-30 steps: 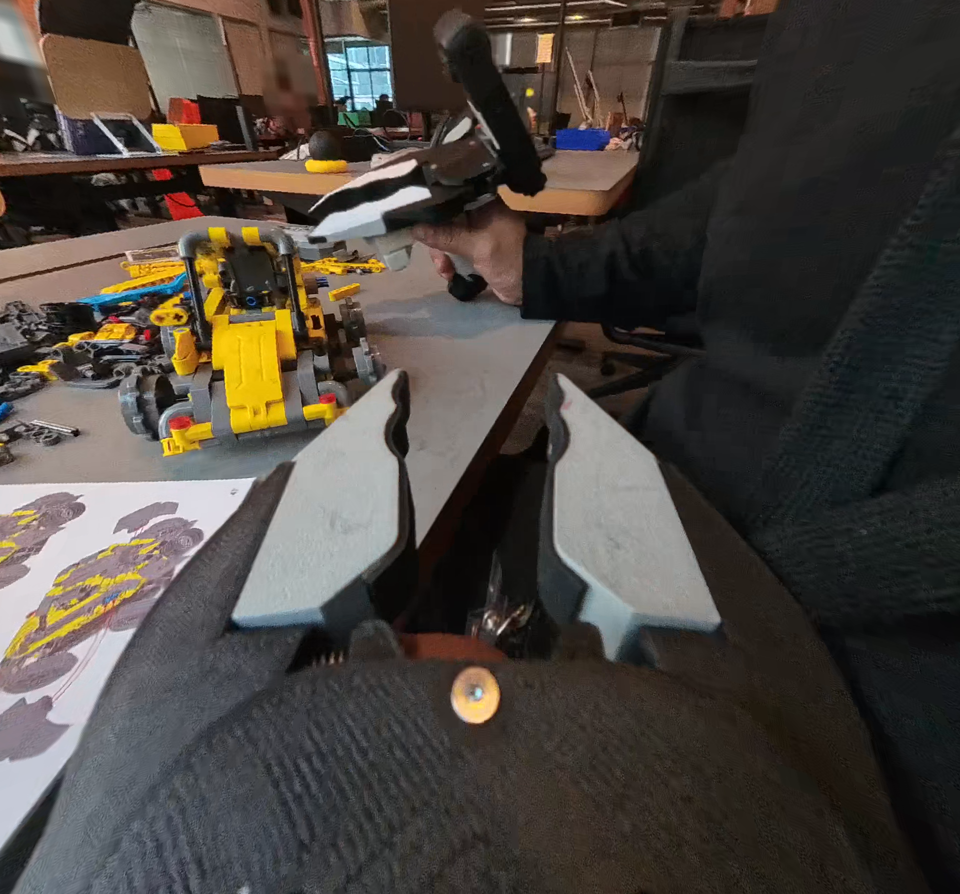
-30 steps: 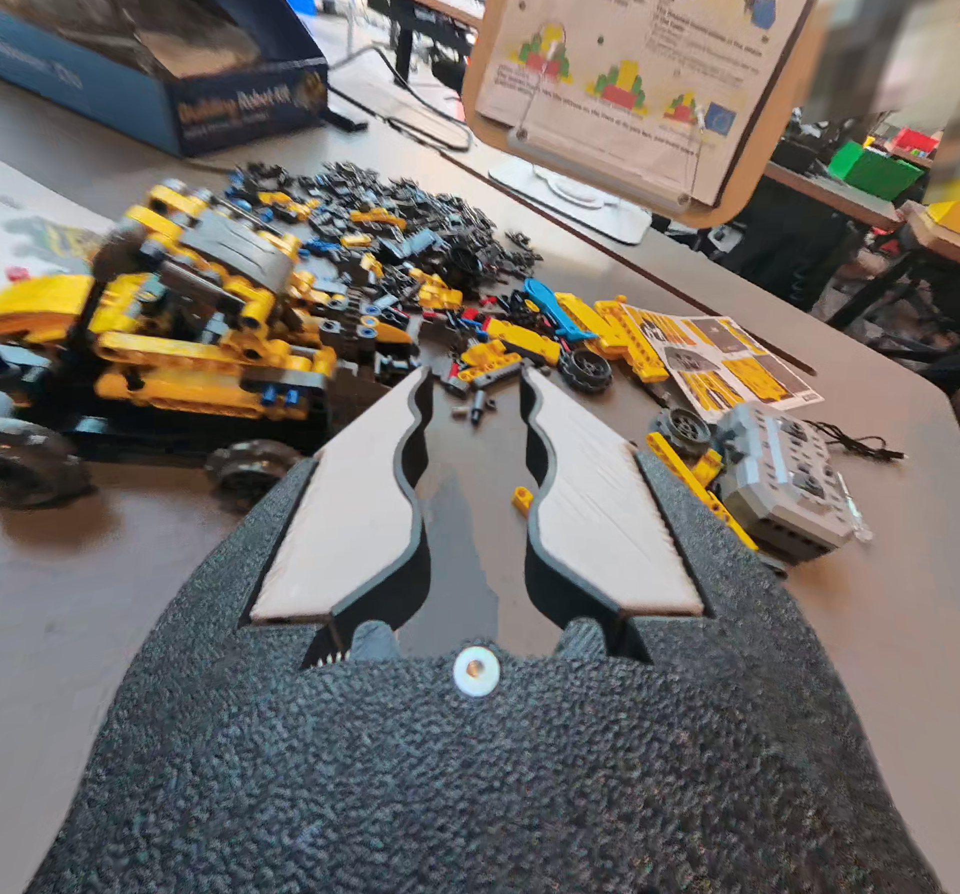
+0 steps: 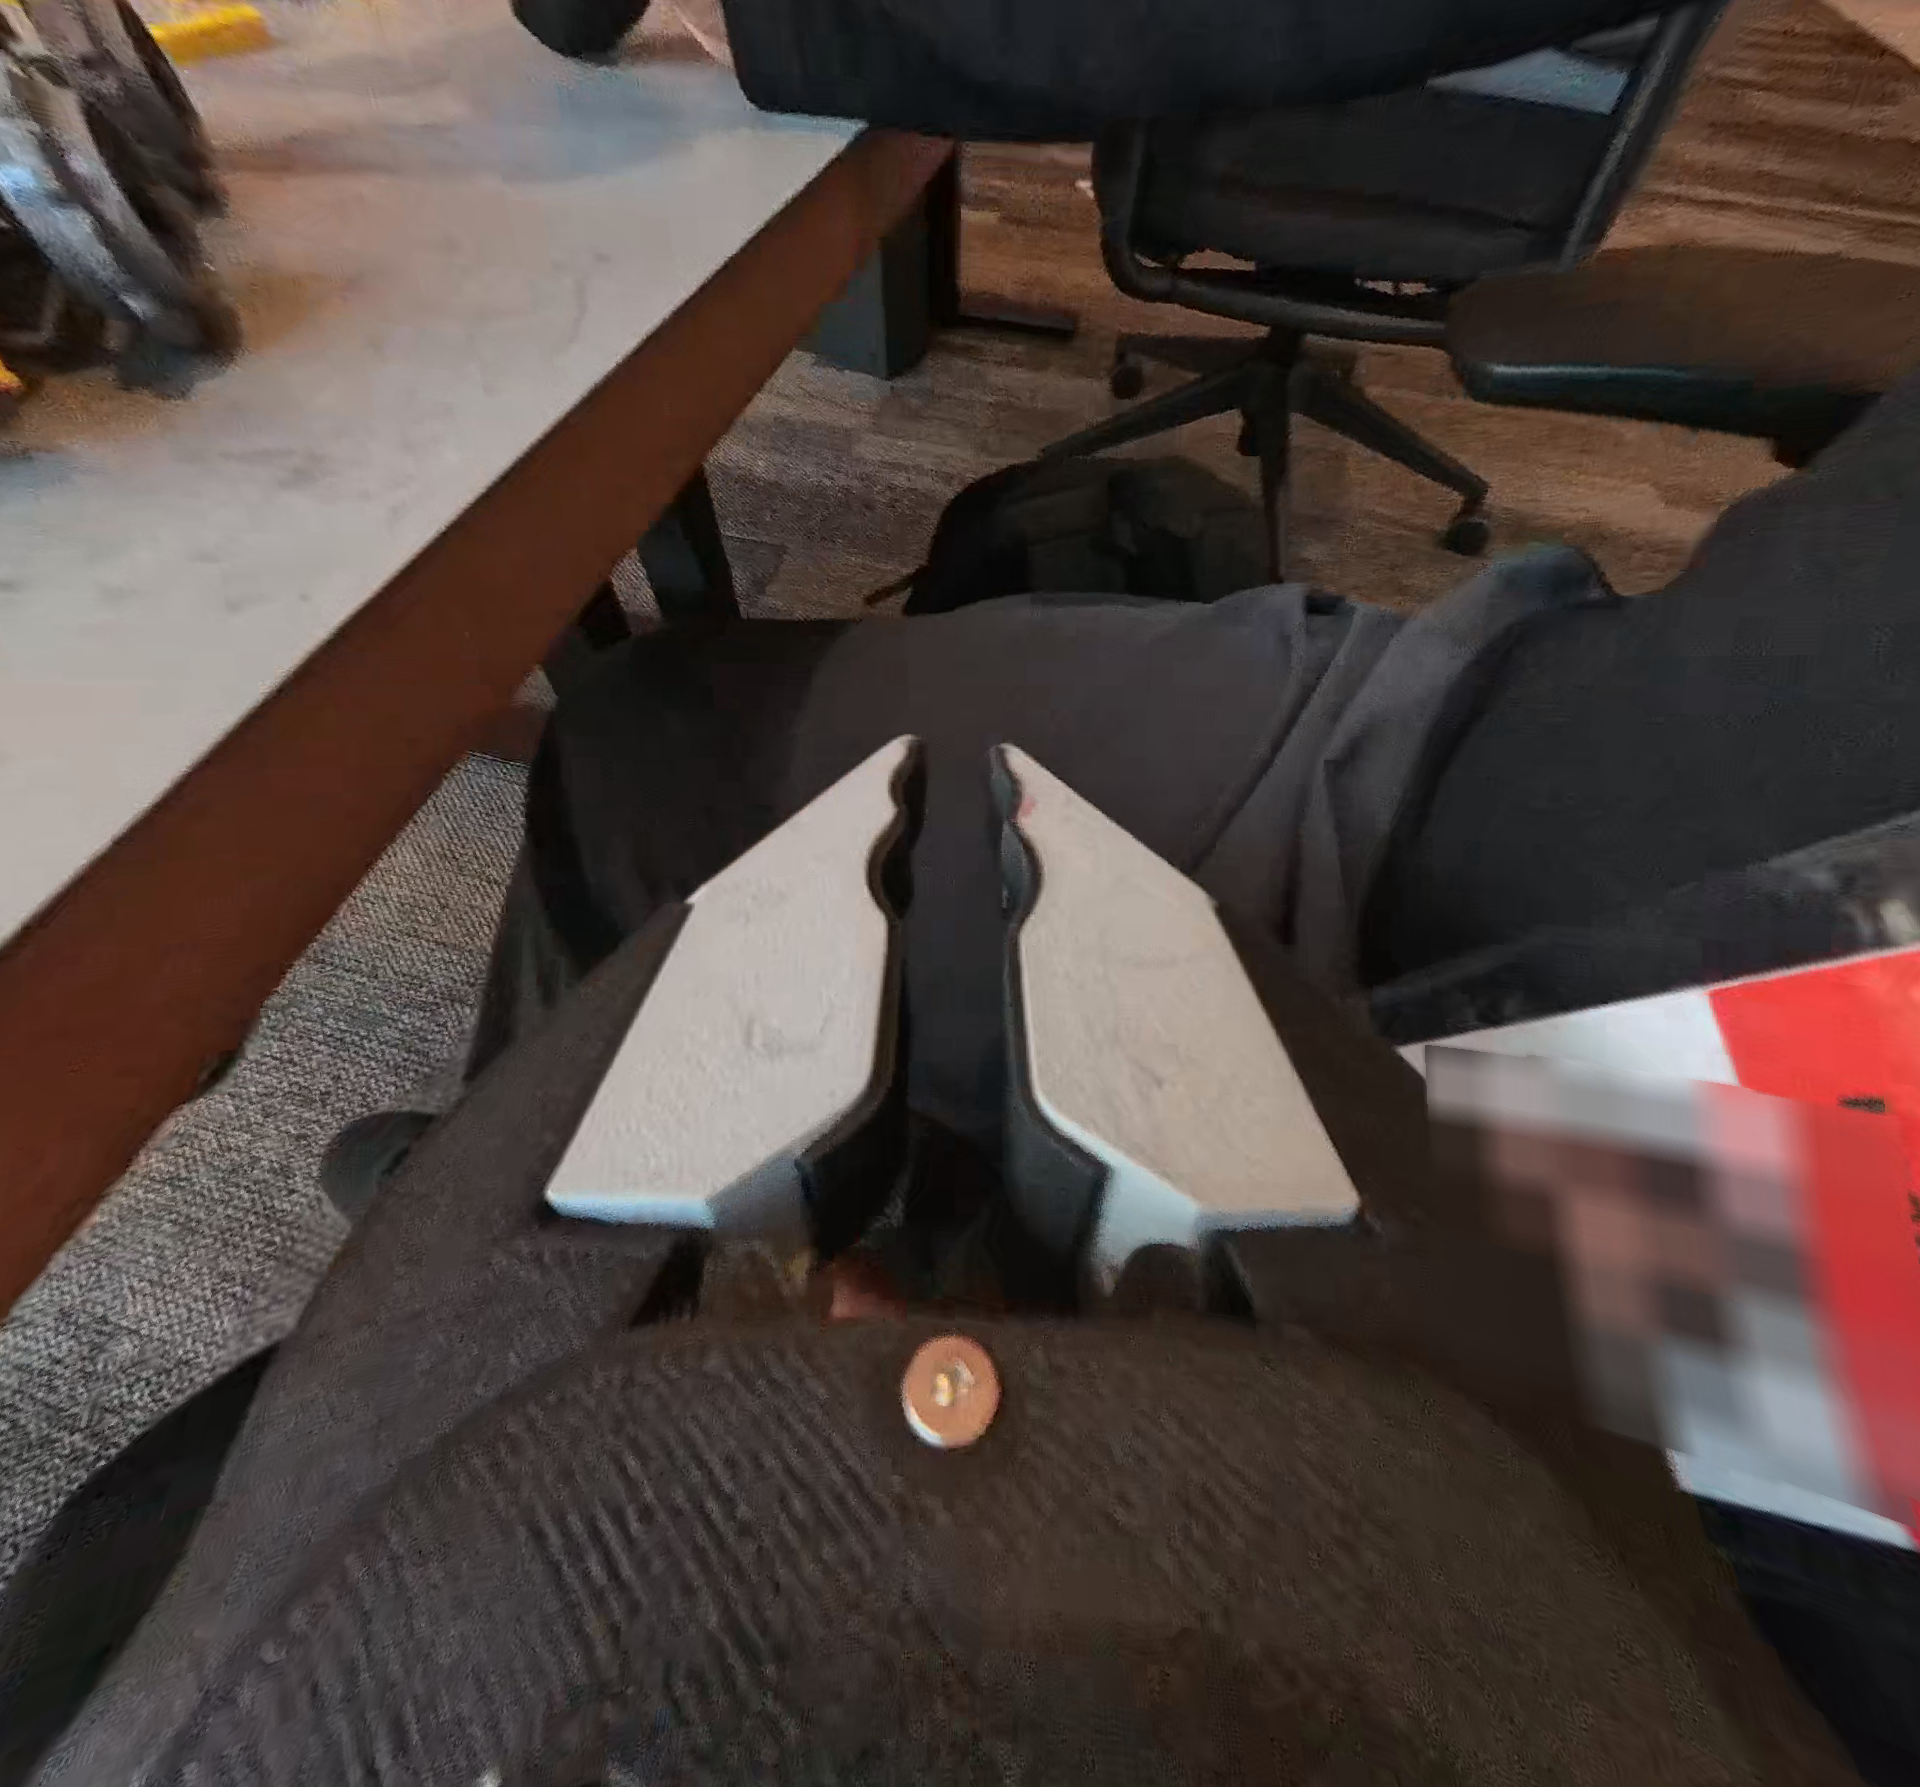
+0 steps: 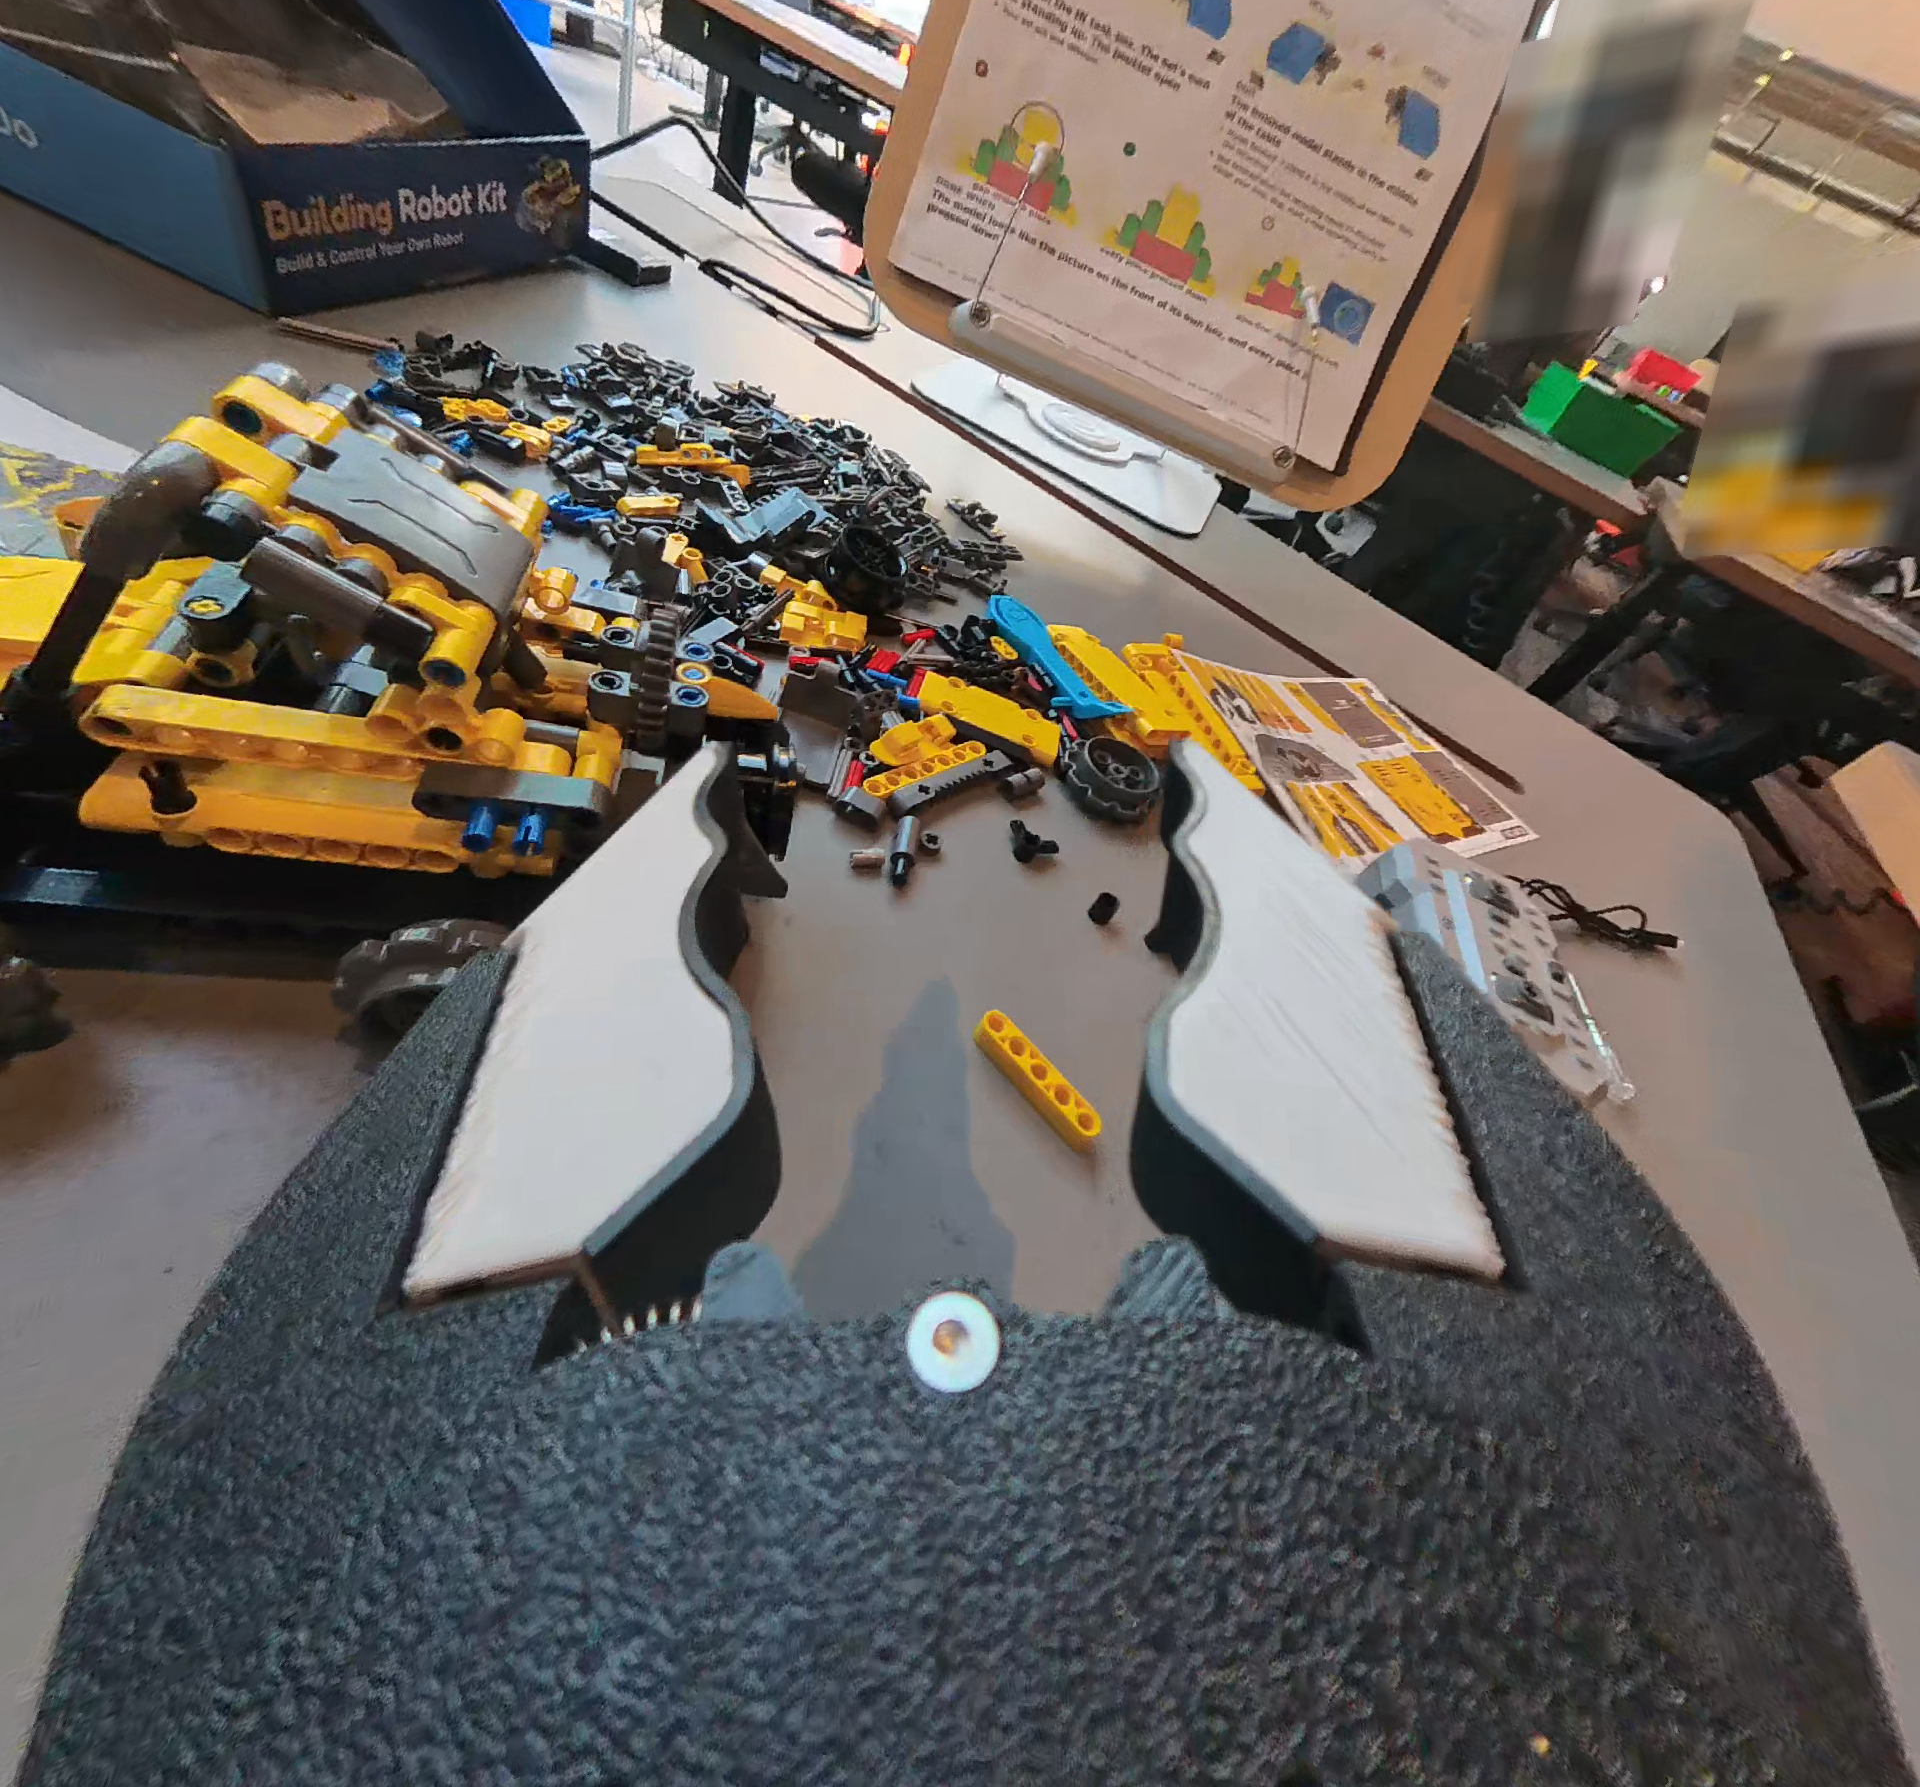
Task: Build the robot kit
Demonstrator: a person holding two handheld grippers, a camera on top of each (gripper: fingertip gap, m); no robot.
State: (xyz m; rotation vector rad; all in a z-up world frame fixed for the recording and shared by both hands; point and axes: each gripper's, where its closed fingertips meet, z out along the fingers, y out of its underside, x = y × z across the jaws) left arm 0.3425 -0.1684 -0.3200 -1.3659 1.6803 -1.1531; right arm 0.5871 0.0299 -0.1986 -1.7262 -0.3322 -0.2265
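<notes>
Right hand-held gripper (image 4: 940,781): fingers spread wide, holding nothing, poised low over the grey surface (image 4: 208,1093). A short yellow perforated beam (image 4: 1036,1079) lies loose on the surface between the two fingers, touching neither. Just beyond the left fingertip sits a partly built yellow-and-grey brick vehicle (image 4: 312,657); a pile of loose black, yellow and blue parts (image 4: 727,511) lies behind it. A grey battery module (image 4: 1486,948) and a printed sheet (image 4: 1351,761) lie by the right finger.

Left hand-held gripper (image 3: 956,761): fingers nearly together with a narrow gap, empty, held below the surface edge (image 3: 416,615) over the person's dark-trousered lap (image 3: 1143,698). An office chair (image 3: 1351,210) stands beyond.
</notes>
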